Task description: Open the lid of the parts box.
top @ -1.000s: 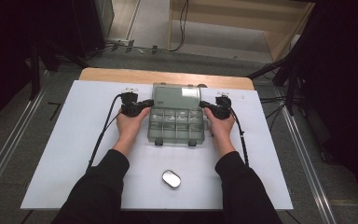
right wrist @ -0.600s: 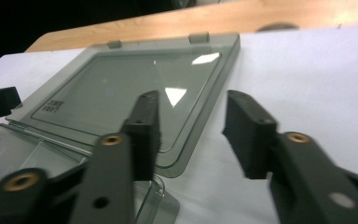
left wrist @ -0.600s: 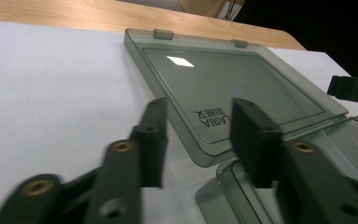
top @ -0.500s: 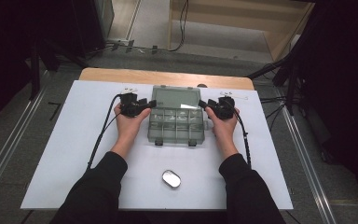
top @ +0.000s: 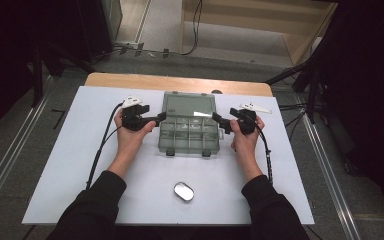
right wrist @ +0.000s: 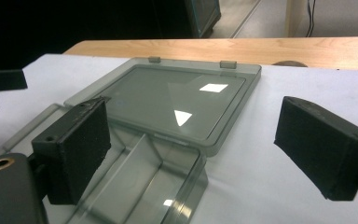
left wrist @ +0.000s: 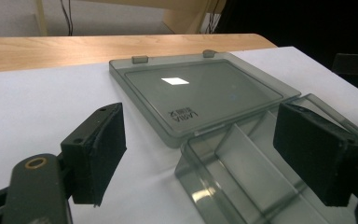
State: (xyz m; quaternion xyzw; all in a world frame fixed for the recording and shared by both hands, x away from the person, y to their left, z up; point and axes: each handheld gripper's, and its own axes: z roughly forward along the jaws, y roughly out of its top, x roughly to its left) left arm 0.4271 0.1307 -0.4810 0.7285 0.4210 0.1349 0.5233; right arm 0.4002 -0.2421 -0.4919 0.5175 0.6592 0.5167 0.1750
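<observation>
A smoky clear compartment box (top: 189, 137) lies open on the white board, its lid (top: 188, 105) folded flat behind it. My left gripper (top: 161, 117) is at the box's back left corner. It is open, and its jaws (left wrist: 209, 149) straddle the corner wall with one pad (left wrist: 100, 147) outside on the board and the other over a compartment. My right gripper (top: 215, 119) mirrors it at the back right corner, open (right wrist: 198, 140), with one pad (right wrist: 74, 144) over the box (right wrist: 140, 186) and the other over bare board. Nothing is held. The compartments I can see look empty.
A small oval metal tin (top: 183, 191) lies on the white board (top: 70, 165) near the front, between the forearms. A wooden table edge (top: 130, 81) runs behind the board. Cables (top: 100, 150) trail from both grippers along the forearms.
The left hand has drifted slightly left and toward the near side. The right hand, box and lid are much as before.
</observation>
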